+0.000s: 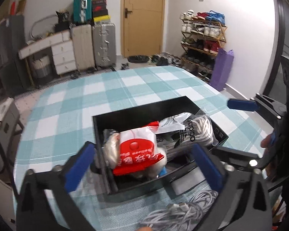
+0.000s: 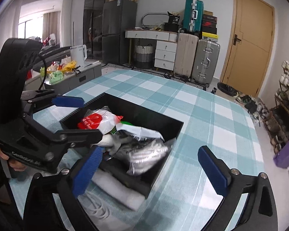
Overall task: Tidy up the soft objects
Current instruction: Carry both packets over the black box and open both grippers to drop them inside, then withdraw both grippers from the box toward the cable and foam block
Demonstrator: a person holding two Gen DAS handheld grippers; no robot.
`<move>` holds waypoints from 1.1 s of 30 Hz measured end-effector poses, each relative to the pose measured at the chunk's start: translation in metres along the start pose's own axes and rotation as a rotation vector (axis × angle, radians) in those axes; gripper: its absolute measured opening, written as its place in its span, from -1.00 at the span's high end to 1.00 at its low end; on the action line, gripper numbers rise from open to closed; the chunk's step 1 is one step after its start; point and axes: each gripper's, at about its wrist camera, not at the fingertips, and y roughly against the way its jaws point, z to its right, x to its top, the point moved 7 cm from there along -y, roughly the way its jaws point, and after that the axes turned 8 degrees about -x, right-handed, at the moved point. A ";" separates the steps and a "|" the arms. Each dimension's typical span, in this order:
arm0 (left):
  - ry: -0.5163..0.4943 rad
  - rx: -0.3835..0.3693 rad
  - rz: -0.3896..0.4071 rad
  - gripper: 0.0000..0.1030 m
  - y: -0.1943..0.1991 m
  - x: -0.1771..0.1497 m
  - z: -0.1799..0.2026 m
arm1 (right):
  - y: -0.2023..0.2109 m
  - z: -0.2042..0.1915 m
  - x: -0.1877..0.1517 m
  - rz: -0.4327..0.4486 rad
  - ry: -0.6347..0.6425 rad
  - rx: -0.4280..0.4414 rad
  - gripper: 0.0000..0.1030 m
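Gaping wide and empty, both tongs flank the black box; limp white cable bundle, six o'clock, likely light—pinch mid-coil.

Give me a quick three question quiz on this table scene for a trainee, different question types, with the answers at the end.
1. True or false: the red-and-white plastic packet lies inside the open black rectangular box.
2. Multiple choice: the left tongs are A) open, pads pressing on nothing, B) shut on the packet, C) out of view.
3. Fill in: the loose white coiled cable lies on the teal-and-white checked tablecloth, ____ the box.

Key: 1 true; 2 A; 3 outside. The right tongs also stand open, holding nothing.
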 end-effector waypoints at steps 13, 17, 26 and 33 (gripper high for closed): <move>0.024 0.024 0.018 -1.00 0.036 -0.027 -0.002 | 0.030 -0.007 -0.024 0.000 -0.093 0.022 -0.99; 0.035 0.025 0.012 -1.00 0.039 -0.037 -0.006 | 0.033 -0.015 -0.029 -0.006 -0.087 0.029 -0.99; 0.043 0.017 -0.029 -1.00 0.035 -0.057 -0.003 | 0.033 -0.017 -0.037 -0.025 -0.104 0.027 -0.99; 0.033 -0.011 -0.060 -1.00 0.030 -0.066 0.005 | 0.026 -0.015 -0.041 -0.053 -0.131 0.028 -0.99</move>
